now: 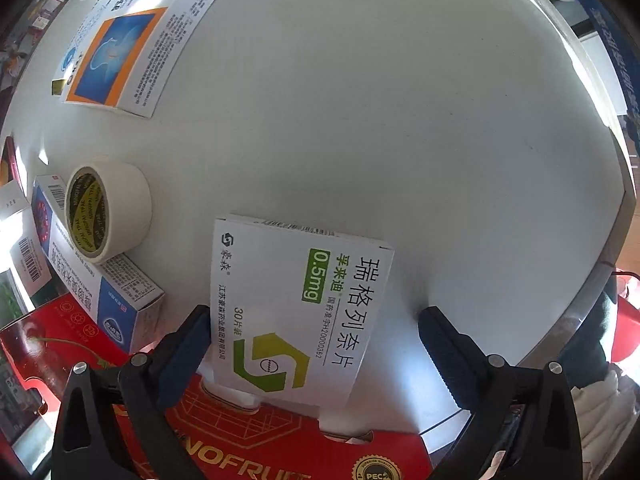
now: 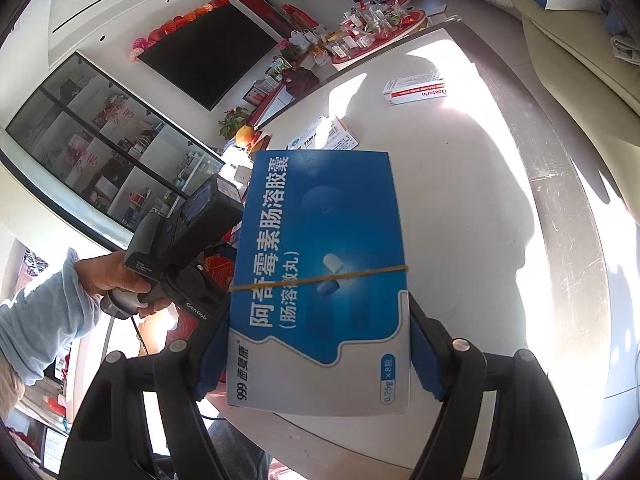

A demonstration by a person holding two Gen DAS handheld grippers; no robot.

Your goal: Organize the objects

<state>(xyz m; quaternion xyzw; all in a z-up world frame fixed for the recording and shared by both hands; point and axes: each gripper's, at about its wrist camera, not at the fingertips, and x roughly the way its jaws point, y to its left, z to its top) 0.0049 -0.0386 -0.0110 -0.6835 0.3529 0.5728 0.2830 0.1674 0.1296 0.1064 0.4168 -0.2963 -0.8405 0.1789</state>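
Two wrist views over a white round table (image 1: 400, 100).

Left view: the left tongs (image 1: 316, 344) point almost straight down, jaws spread wide. Between them lies a white box (image 1: 296, 304) with green print. It leans on the edge of a red carton (image 1: 256, 440) at the bottom of the view, and its far end is on the table. The left pad sits just beside the box's edge; the right pad is clear of it. To the left, a roll of cream tape (image 1: 108, 210) rests on its side, partly on a blue-and-white box (image 1: 96, 280). Farther up the table lies a box with an orange-framed blue picture (image 1: 112, 60).

Right view: the right tongs (image 2: 316, 352) pinch the near end of a blue box (image 2: 320, 272) with a rubber band (image 2: 320, 278) around it, held above the table. At the left, a hand (image 2: 116, 280) holds the other tool's grip. Far across the table lies a white-and-red box (image 2: 416, 89).
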